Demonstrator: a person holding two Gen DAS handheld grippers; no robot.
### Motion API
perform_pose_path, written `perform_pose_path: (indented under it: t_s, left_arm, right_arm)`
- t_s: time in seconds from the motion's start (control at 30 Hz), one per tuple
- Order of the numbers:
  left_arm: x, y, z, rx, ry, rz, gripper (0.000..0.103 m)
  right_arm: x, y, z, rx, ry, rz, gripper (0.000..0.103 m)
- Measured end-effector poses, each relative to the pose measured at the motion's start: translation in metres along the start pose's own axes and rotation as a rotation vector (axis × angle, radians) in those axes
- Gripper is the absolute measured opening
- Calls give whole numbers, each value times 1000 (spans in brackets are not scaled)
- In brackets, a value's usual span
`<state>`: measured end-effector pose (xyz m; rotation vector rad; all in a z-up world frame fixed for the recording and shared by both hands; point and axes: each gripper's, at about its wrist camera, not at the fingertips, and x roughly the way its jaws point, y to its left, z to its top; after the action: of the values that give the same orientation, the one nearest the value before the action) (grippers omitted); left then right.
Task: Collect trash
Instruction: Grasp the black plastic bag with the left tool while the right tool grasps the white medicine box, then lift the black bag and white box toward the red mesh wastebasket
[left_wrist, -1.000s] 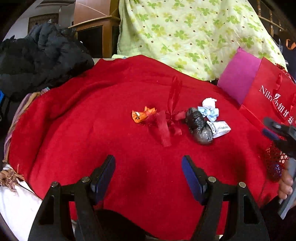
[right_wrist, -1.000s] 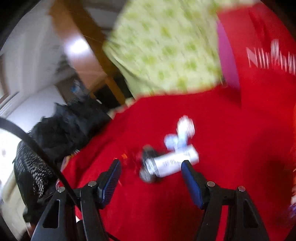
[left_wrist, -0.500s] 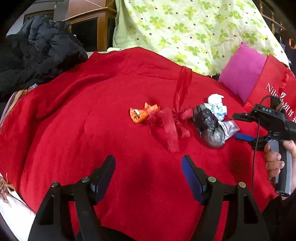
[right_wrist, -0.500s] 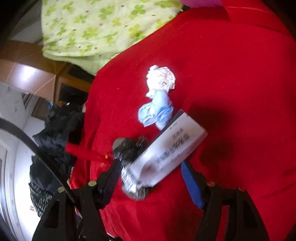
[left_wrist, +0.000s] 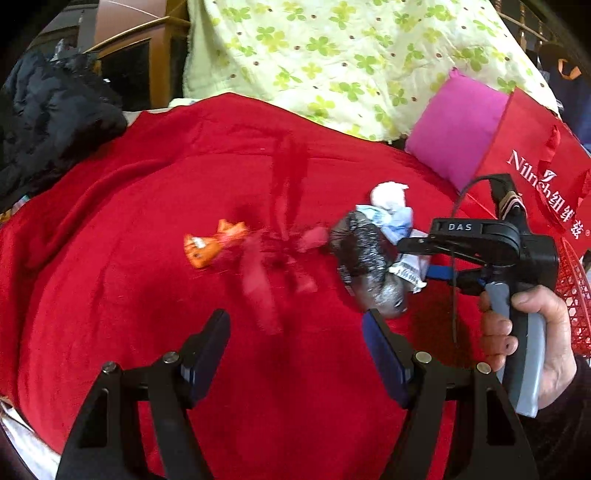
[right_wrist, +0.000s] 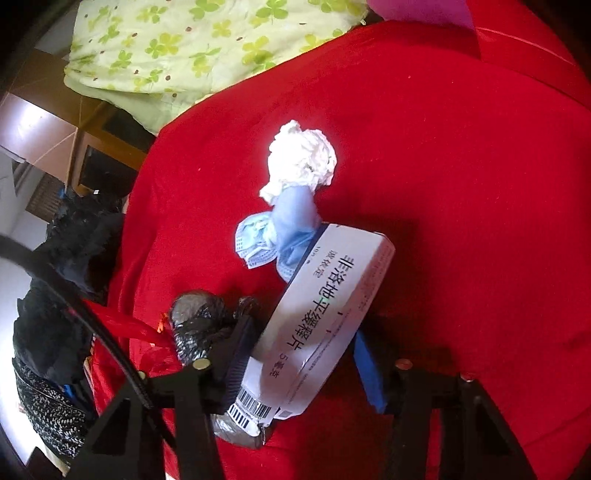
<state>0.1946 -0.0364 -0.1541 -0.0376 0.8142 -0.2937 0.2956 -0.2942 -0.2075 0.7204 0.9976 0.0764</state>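
Trash box (right_wrist: 325, 317) sits between the right gripper's (right_wrist: 299, 354) parted jaws, both touching it — left gripper (left_wrist: 295, 347) gapes over bare red blanket (left_wrist: 110, 258).

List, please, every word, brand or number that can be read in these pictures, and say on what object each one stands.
"非洛地平缓释片", "5 毫克": white cardboard medicine box, between the right gripper's fingers.
"Nilnch" plus Chinese characters, only partly readable: red paper shopping bag.
"DAS": black body of the right gripper.
Barcode digits and small print on the box: too small to read.
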Motion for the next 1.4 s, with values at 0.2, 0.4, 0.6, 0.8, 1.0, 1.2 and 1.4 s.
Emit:
perform_pose_path:
  t_s: [0.2, 0.4, 0.6, 0.8, 1.0, 1.2, 1.4]
  left_arm:
    - [10, -25, 13, 21, 9, -26, 74]
    - [41, -58, 26, 73, 30, -19, 74]
    - [83, -71, 34, 67, 81, 7, 58]
    - [107, -71, 28, 41, 138, 13, 34]
    - [86, -73, 24, 36, 102, -8, 30]
    - [44, -80, 22, 63, 31, 10, 30]
    - [-6, -91, 25, 115, -73, 100, 30]
  right_arm:
    - [-35, -5, 5, -58, -82, -44, 49]
    - [-77, -17, 7, -120, -174, -90, 48]
    - [-97, -31, 4, -145, -187, -101, 47]
    - [-100, -27, -3, -201, -199, -107, 47]
    - [-106, -23, -10, -247, -219, -107, 47]
    - [-120, -12, -24, -319, -259, -92, 47]
    - [-141, -3, -43, -393, -317, -72, 47]
